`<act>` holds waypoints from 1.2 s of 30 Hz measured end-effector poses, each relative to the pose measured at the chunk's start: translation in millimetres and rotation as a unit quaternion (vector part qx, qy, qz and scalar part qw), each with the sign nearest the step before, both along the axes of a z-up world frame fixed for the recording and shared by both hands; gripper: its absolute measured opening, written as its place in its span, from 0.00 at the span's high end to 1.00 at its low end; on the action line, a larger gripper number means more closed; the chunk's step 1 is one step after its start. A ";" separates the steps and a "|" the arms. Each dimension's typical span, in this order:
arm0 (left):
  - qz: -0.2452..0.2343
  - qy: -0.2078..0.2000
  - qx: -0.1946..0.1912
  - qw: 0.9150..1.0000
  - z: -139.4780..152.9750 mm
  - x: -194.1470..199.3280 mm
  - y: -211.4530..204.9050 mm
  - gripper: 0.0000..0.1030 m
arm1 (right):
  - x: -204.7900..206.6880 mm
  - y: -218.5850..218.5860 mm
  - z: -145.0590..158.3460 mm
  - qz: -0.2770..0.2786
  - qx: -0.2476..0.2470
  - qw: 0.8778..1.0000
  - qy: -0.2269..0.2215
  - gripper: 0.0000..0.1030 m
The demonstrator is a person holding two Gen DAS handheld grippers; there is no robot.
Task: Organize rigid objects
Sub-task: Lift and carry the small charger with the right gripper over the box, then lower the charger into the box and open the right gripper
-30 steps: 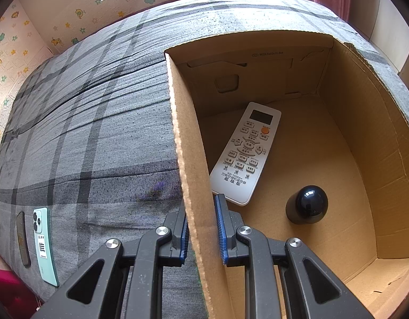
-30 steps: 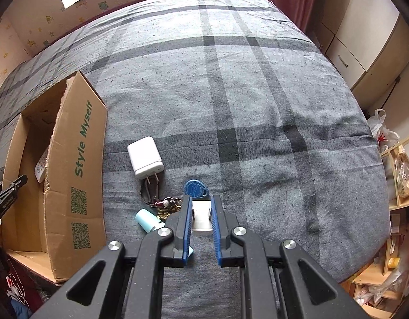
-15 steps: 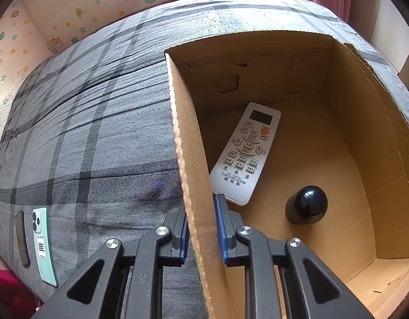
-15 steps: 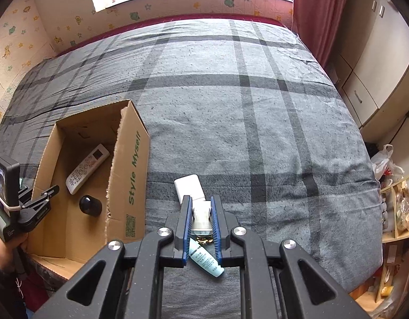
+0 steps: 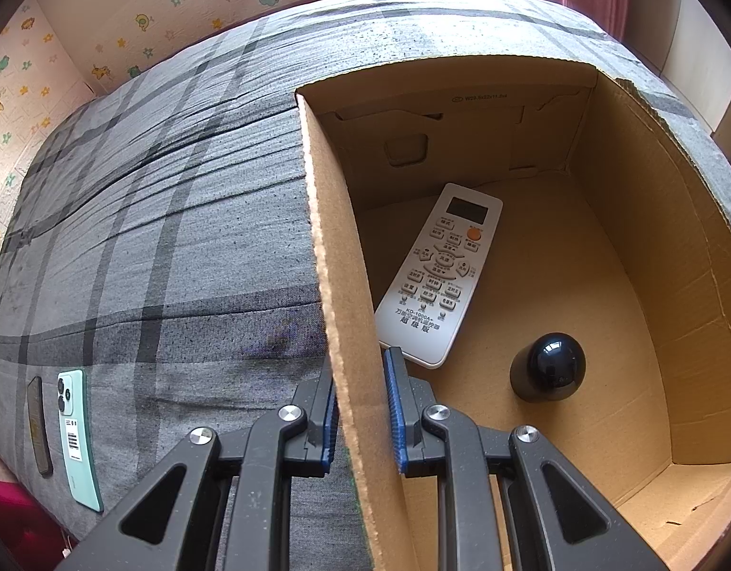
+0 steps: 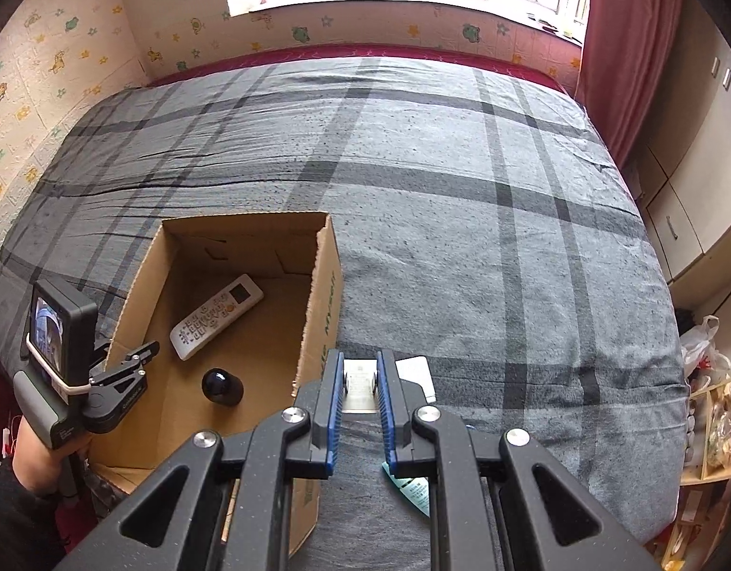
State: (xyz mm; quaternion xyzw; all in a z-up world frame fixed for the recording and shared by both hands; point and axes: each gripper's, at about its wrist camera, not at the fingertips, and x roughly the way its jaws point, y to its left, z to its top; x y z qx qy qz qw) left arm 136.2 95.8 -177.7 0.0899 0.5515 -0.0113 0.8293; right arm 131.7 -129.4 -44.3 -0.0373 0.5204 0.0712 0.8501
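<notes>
An open cardboard box (image 5: 334, 238) stands on the grey plaid bed. Inside it lie a white remote (image 5: 439, 271) and a dark round-topped object (image 5: 548, 373). My left gripper (image 5: 360, 371) is shut on the box's left wall. In the right wrist view the box (image 6: 325, 304), the remote (image 6: 218, 314), the dark object (image 6: 221, 386) and the left gripper (image 6: 127, 361) sit at lower left. My right gripper (image 6: 360, 366) is shut on a small silver rectangular item (image 6: 359, 397), held above the bed just right of the box.
A white charger (image 6: 417, 373) and a pale blue tube (image 6: 413, 490) lie on the bed under the right gripper. A mint green phone (image 5: 77, 433) and a dark flat object (image 5: 38, 428) lie by the bed's left edge. Cupboards (image 6: 684, 219) stand to the right.
The right gripper rose and moved left toward the box with the silver item in it. The keys and blue fob dropped out of view. The left gripper kept still.
</notes>
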 end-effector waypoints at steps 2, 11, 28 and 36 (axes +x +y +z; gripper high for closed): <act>0.000 0.000 0.000 1.000 0.1 -0.1 0.2 0.81 | 1.3 10.6 0.5 0.010 0.000 1.000 0.000 0.87; 0.002 0.000 -0.004 1.000 -0.9 -0.3 2.1 0.81 | 9.4 54.2 -8.3 0.056 -0.002 0.998 0.008 0.87; 0.001 0.002 -0.008 1.000 -0.9 1.0 3.3 0.81 | 41.6 112.5 -64.0 0.102 -0.010 0.993 0.052 0.87; 0.003 0.003 -0.012 1.000 -1.8 1.5 3.6 0.81 | 57.4 129.1 -101.5 0.111 -0.012 0.991 0.080 0.87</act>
